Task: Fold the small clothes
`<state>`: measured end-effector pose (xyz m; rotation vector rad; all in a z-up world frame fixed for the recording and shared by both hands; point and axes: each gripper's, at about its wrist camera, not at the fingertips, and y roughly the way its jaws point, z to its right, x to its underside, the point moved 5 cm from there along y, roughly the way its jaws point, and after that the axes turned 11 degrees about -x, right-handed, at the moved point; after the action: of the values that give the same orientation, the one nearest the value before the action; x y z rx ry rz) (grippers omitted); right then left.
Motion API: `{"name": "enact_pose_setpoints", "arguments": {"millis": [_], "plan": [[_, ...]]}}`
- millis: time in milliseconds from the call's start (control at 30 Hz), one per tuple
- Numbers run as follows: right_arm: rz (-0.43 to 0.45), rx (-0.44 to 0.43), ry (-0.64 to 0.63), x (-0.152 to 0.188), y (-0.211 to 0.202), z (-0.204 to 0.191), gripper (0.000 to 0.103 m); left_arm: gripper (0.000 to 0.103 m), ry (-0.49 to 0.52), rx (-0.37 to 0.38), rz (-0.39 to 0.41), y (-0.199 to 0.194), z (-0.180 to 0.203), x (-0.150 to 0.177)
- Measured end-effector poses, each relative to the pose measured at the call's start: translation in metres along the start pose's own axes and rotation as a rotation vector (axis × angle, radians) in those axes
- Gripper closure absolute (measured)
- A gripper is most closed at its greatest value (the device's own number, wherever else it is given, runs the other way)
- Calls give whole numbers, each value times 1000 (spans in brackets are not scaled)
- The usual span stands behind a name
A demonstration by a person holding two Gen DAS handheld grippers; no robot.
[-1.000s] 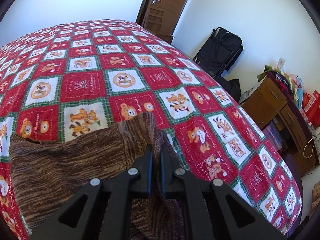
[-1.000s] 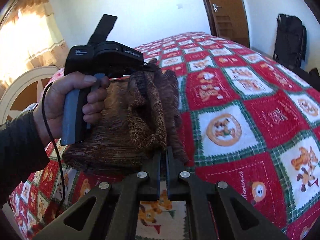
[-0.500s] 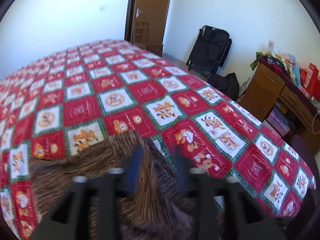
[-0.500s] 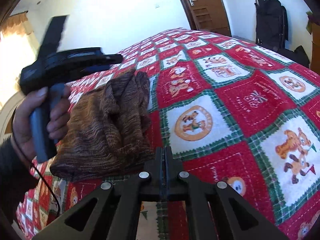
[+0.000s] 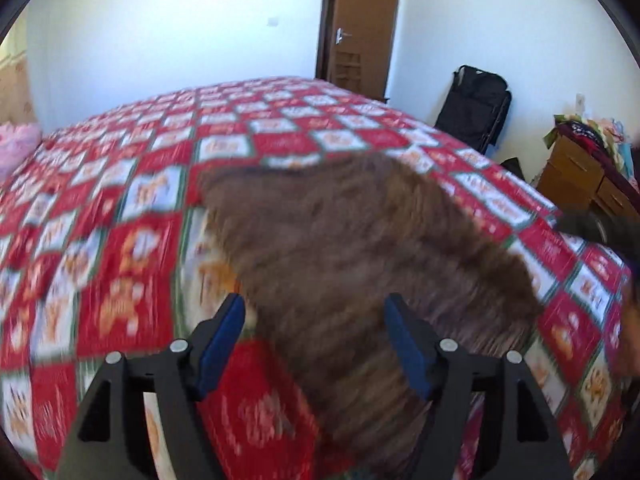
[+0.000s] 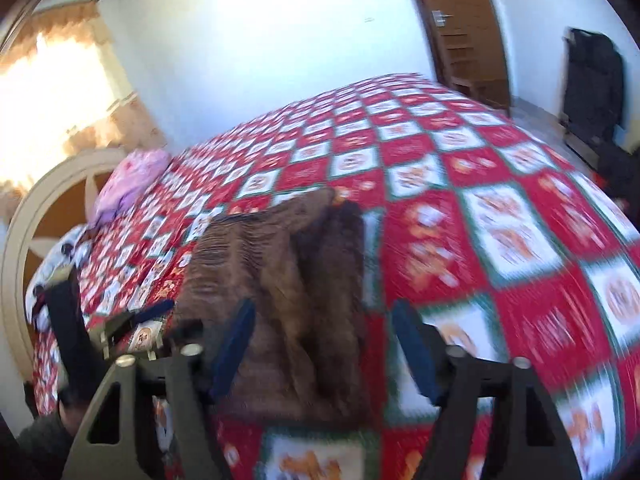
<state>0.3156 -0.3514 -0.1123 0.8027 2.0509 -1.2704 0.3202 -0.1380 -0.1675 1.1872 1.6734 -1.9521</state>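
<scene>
A brown knitted garment [image 5: 360,248] lies folded on the red, white and green patchwork bedspread [image 5: 120,208]. It also shows in the right wrist view [image 6: 288,304]. My left gripper [image 5: 316,312] is open and empty, raised above the garment's near edge. My right gripper [image 6: 324,320] is open and empty, above the garment's near right part. The left gripper's body [image 6: 120,328] and the hand holding it show at the lower left of the right wrist view. Both views are motion-blurred.
A wooden door [image 5: 360,28] and a black bag [image 5: 476,112] stand beyond the bed. A wooden dresser [image 5: 580,176] with piled items is at the right. A pink pillow [image 6: 132,176] and a curved headboard [image 6: 44,208] are at the bed's left end.
Both grippers were shut on the brown garment, then opened and let go. Both have pulled back and up, and the garment now lies on the bedspread.
</scene>
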Motion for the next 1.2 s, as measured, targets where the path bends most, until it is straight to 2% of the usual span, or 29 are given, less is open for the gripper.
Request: {"name": "enact_pose_setpoints", "arguments": {"millis": [67, 100, 133, 167, 200, 267, 333, 433, 533, 567, 667, 733, 833, 967, 1033, 1100, 1167, 1200], "plan": [[-75, -51, 25, -9, 34, -4, 47, 29, -14, 7, -1, 1, -2, 8], [-107, -68, 37, -11, 49, -4, 55, 29, -16, 6, 6, 0, -3, 7], [-138, -69, 37, -13, 65, -6, 65, 28, -20, 13, 17, -2, -3, 5], [-147, -46, 25, -14, 75, -5, 94, 22, -18, 17, 22, -2, -3, 5], [-144, -2, 6, -15, 80, -4, 98, 18, -10, 18, 20, -1, -2, 7], [-128, 108, -15, -15, 81, 6, 98, 18, 4, 20, -2, 3, 0, 11], [-134, 164, 17, -10, 78, 23, 98, 17, 14, 26, -9, 2, 0, 15], [-146, 183, 56, -3, 78, 44, 98, 6, 43, 20, -16, 2, 5, 19], [-162, 169, 12, -3, 77, 40, 97, 5, 55, 18, -51, 8, 7, 22], [-165, 165, 20, -5, 76, 40, 94, 5, 47, 16, -65, 10, 6, 22], [-112, 198, 3, -21, 66, 33, 59, 3, 24, 11, -75, 11, 1, 23], [-71, 140, -36, -35, 64, 18, 58, 3, 18, 15, -74, 9, 1, 25], [-90, 73, -115, -51, 81, -7, 58, 3, 7, 26, -76, 9, -1, 25], [-210, 23, -152, -56, 130, -18, 58, 1, -2, 34, -86, 11, -2, 25], [-262, 34, -157, -52, 153, -11, 58, 0, -1, 33, -93, 12, -1, 25], [-256, 164, -126, -55, 164, 17, 58, 0, 1, 28, -105, 15, -1, 25], [-215, 99, 8, -60, 161, 41, 58, 0, 4, 25, -118, 18, 0, 26], [-218, 96, 9, -60, 160, 42, 58, 0, 5, 23, -118, 18, -1, 26]]}}
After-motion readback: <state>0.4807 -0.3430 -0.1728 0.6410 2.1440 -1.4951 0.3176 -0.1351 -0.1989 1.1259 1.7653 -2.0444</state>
